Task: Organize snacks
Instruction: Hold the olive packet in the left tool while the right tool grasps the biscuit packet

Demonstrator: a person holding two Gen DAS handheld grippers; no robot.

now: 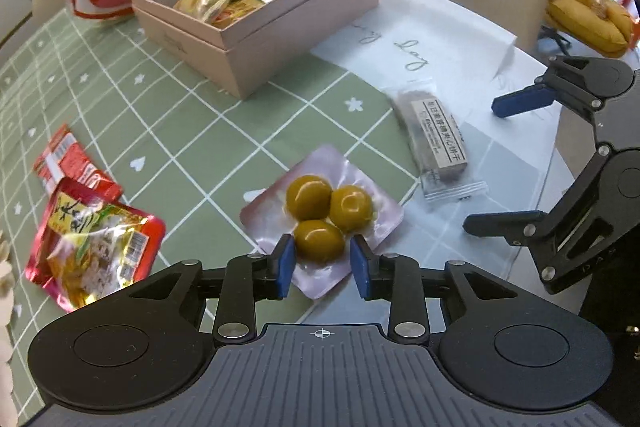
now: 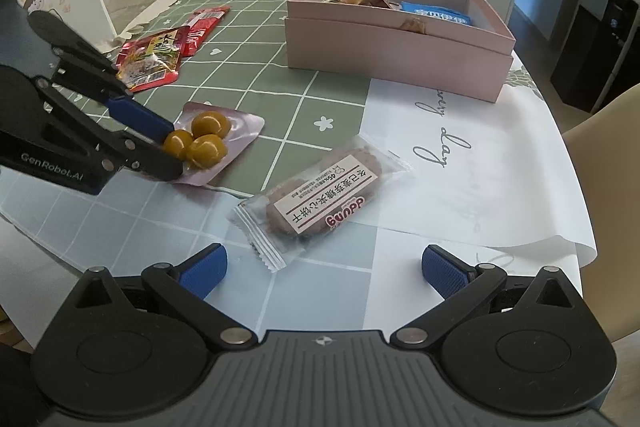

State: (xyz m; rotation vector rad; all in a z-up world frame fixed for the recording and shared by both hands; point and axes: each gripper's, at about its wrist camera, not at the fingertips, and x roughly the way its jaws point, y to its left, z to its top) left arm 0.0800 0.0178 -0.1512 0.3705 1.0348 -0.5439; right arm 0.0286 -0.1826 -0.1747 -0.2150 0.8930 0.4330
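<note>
Three olives: sealed in a pink pouch (image 1: 320,215) on the green tablecloth (image 1: 200,131).
Left gripper (image 1: 322,261): jaws part open, straddling the nearest olive, not pressing.
Right gripper (image 2: 322,267): jaws wide, empty, biscuit pack (image 2: 320,199) ahead.
Pink box (image 2: 400,51): beyond, holding snacks.

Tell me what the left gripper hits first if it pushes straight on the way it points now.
Most likely the pack of green olives: the left gripper straddles the nearest olive, so its pads would meet the pack's film or the table beneath. Depth is unclear.
</note>
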